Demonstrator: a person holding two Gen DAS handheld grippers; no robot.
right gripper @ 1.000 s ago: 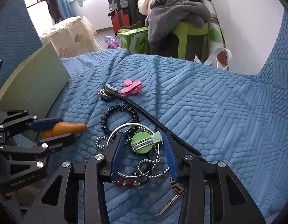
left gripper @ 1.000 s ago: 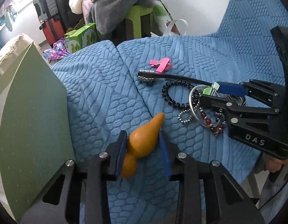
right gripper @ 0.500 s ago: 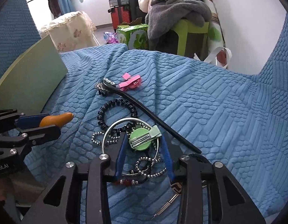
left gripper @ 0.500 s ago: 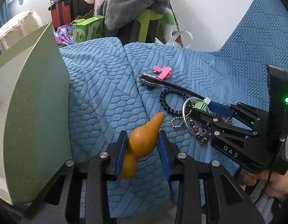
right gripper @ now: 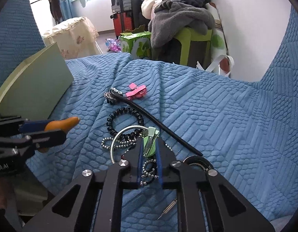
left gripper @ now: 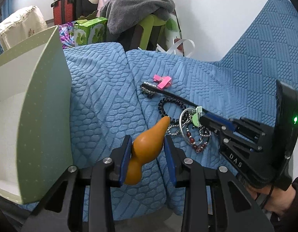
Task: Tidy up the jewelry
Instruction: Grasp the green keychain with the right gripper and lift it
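On the left stood the pale green box (left gripper: 42, 104), open, its white inside bare as far as could be seen, so by my reckoning the sorting had hardly begun. Just beside its near wall the left gripper (left gripper: 148, 155) was clamped on an orange gourd-shaped piece (left gripper: 149, 145), held clear above the blue textured cover (left gripper: 102, 96). The box's tall wall stood close on that side; the gourd would likely have to rise over that edge, though open cover lay ahead of it.

Further right lay the heap yet to be sorted: a black beaded bracelet (right gripper: 125, 121), a silver bangle (right gripper: 118, 141), a ball chain (right gripper: 118, 145), a red-beaded bracelet (left gripper: 195, 143), a long black hairpin (right gripper: 158, 123) and a pink bow clip (right gripper: 137, 93). The right gripper (right gripper: 149, 152) had its fingers pinched on a green hair clip (right gripper: 149, 145) amid that tangle; the bangle and chain touched it and might have snagged. To the right, the cover ran wide and bare up to the white wall (right gripper: 255, 19).
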